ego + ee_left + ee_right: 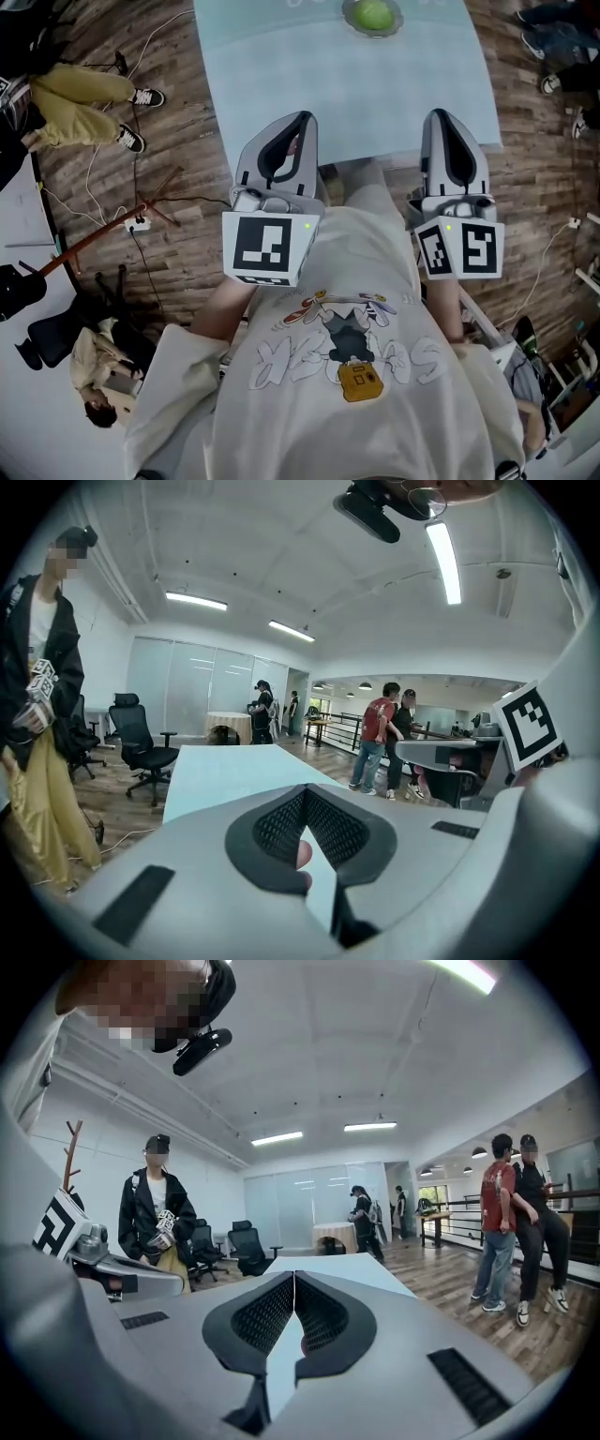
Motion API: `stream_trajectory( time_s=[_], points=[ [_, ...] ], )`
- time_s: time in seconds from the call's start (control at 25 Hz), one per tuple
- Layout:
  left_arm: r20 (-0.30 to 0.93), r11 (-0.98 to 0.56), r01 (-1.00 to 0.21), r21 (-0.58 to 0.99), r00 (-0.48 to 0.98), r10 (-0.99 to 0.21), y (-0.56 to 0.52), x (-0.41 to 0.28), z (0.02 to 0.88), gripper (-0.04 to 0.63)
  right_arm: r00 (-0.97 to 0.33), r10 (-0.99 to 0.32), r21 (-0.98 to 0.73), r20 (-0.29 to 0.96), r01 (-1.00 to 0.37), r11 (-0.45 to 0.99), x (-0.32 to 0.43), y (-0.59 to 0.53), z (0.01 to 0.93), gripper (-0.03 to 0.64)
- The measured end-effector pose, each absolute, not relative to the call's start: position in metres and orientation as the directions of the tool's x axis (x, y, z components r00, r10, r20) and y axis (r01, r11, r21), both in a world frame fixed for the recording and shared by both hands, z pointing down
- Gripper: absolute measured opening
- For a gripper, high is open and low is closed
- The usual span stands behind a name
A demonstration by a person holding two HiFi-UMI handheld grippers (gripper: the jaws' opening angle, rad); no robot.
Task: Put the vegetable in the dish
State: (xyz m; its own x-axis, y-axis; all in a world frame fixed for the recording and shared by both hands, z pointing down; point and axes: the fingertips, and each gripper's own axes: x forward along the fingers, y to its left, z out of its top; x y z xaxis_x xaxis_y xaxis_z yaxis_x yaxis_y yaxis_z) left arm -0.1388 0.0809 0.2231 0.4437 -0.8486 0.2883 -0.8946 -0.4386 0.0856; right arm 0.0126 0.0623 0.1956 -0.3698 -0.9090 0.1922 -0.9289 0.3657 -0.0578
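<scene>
Well, step in hand: none looks under way. The vegetable already lies in the dish, so I judge the job done, or the scene is waiting for a fresh start. If a pick is wanted, carry one gripper forward along the whole table and part its jaws before it arrives. Then come down over the vegetable from above, so the dish is not shoved.
Table: pale blue and long, running away from the person. What shows of it is bare apart from the dish at its far end.
Left gripper: held close in front of the person's chest, its tip over the near table edge, well apart from the dish. Its jaws are pressed together, the ribbed pads meeting at the tip in the left gripper view, with nothing clamped between them.
Right gripper: beside the left one, also over the near edge. Its jaws are closed tip to tip along one seam, and it is empty.
Dish: round and shallow, at the far end, about midway across the table's width.
Vegetable: green and rounded, inside the dish, touching neither gripper. It is too small here to tell what kind it is.
</scene>
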Motion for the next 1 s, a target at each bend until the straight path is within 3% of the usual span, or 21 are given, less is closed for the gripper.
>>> stream_trajectory(
  time_s=[1.0],
  points=[
    [0.264, -0.384, -0.919, 0.09, 0.394, -0.88, 0.116, -0.068, 0.206, 0.006, -0.44, -0.88, -0.031, 0.176, -0.896, 0.442, 0.056, 0.111, 0.18, 0.023]
  ],
)
